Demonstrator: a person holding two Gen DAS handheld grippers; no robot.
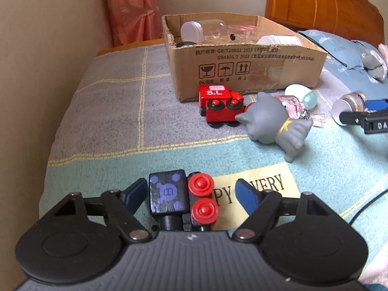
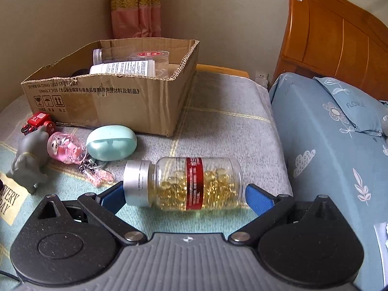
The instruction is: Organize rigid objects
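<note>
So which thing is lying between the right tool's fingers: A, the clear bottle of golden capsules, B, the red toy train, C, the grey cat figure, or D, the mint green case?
A: the clear bottle of golden capsules lies on its side on the blanket, silver cap to the left, between the open fingers of the right tool.

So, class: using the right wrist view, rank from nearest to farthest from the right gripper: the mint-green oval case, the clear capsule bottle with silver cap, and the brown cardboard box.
1. Clear capsule bottle with silver cap, lying between the right gripper's open fingers.
2. Mint-green oval case, beyond it, to the left.
3. Brown cardboard box, farthest back.
</note>
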